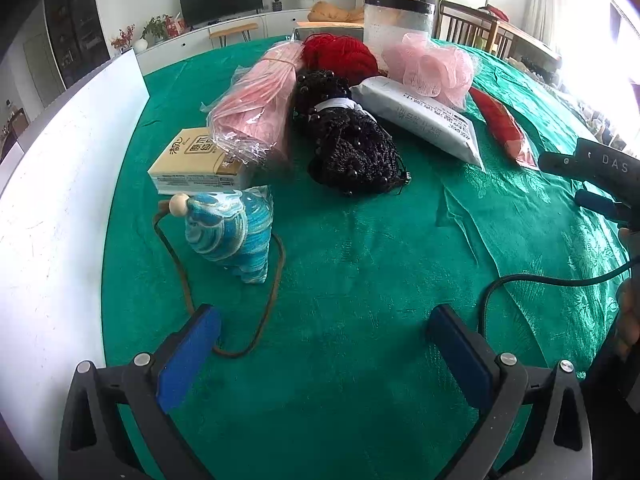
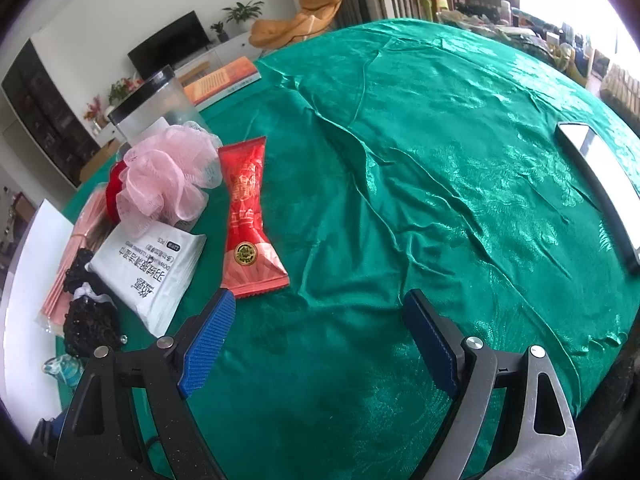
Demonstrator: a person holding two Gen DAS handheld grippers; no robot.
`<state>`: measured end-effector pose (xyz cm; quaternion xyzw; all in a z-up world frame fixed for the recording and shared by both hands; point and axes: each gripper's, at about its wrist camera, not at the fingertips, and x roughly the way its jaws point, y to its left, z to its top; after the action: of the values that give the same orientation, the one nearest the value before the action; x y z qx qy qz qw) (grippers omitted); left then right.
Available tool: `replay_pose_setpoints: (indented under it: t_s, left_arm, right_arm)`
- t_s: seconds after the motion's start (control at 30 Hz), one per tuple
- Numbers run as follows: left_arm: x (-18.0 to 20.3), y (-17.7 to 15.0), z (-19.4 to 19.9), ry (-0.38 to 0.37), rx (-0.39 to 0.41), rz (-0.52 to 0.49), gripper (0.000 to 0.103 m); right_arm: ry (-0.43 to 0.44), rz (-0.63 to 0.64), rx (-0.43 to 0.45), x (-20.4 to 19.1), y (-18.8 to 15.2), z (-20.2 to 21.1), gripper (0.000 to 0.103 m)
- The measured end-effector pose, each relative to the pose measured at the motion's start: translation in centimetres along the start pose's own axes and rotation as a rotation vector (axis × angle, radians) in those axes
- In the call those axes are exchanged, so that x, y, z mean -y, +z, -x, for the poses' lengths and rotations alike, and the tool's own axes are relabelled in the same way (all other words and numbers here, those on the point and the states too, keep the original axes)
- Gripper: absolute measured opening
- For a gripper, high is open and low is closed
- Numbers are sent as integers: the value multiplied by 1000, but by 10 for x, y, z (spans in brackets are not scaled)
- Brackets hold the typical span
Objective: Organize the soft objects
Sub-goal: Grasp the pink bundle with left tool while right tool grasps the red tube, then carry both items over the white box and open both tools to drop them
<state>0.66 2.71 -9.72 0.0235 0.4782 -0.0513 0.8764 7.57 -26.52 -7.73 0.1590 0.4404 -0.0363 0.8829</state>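
Left wrist shows your left gripper (image 1: 326,354) spread wide over wrinkled green satin cloth (image 1: 360,264); right gripper (image 2: 318,338) likewise gapes, glossy red packet (image 2: 248,216) possibly crinkled foil.

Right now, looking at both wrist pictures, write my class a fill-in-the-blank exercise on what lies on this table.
1. The table is covered by a ____ cloth.
2. The mesh bath pouf is coloured ____.
3. The left tool and the right tool are both ____, holding nothing.
4. The white wipes pack lies between the black beaded net and the ____ packet.

Missing words: green; pink; open; red
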Motion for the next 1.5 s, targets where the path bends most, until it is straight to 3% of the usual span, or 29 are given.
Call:
replay_pose_setpoints:
  t_s: [0.23, 0.33, 0.4, 0.5, 0.6, 0.77, 0.87, 0.93, 1.0, 1.03, 1.07, 1.1, 1.13, 1.17, 1.27, 1.5]
  left_arm:
    - [0, -1, 0, -3, 9, -4, 103]
    - [-1, 3, 3, -1, -25, 5, 103]
    - [-6, 12, 16, -37, 3, 25, 103]
    - [-17, 39, 41, -75, 81, 50, 103]
    - [-33, 84, 49, -55, 136, 84, 103]
    - [-39, 147, -2, 65, 51, 18, 102]
    - [-37, 171, -35, 96, -19, -31, 90]
    - [-35, 179, -53, 88, -63, -47, 89]
    - [-32, 180, -68, 91, -104, -70, 74]
    - [-31, 180, -71, 84, -109, -71, 61]
    - [-32, 181, -69, 91, -98, -68, 45]
    - [-34, 181, -65, 95, -78, -62, 36]
    - [-37, 182, -60, 78, -68, -51, 33]
    - [-40, 182, -56, 53, -58, -34, 31]
    - [-51, 183, -31, -13, 0, 7, 29]
    - [-85, 195, 32, -178, 110, 140, 28]
  right_arm:
    - [-15, 16, -4, -2, 0, -2, 88]
    - [-20, 21, -4, -3, -1, -2, 89]
    - [-18, 21, -4, -3, 0, -2, 89]
    - [40, -20, 18, 4, 1, 5, 89]
    - [133, -53, 36, 10, 9, 12, 89]
    - [153, 18, -70, -4, 39, -9, 89]
    - [153, 68, -133, -15, 60, -23, 89]
    - [149, 129, -162, -27, 70, -31, 89]
    - [126, 216, -203, -41, 74, -43, 86]
    - [124, 248, -224, -47, 75, -50, 85]
    - [123, 274, -242, -50, 76, -56, 82]
    - [111, 299, -264, -51, 77, -63, 72]
    - [84, 327, -283, -52, 78, -68, 32]
    - [38, 362, -264, -53, 83, -68, 14]
    - [48, 274, -248, -34, 112, -64, 14]
    - [32, 215, -75, -29, 187, -33, 14]
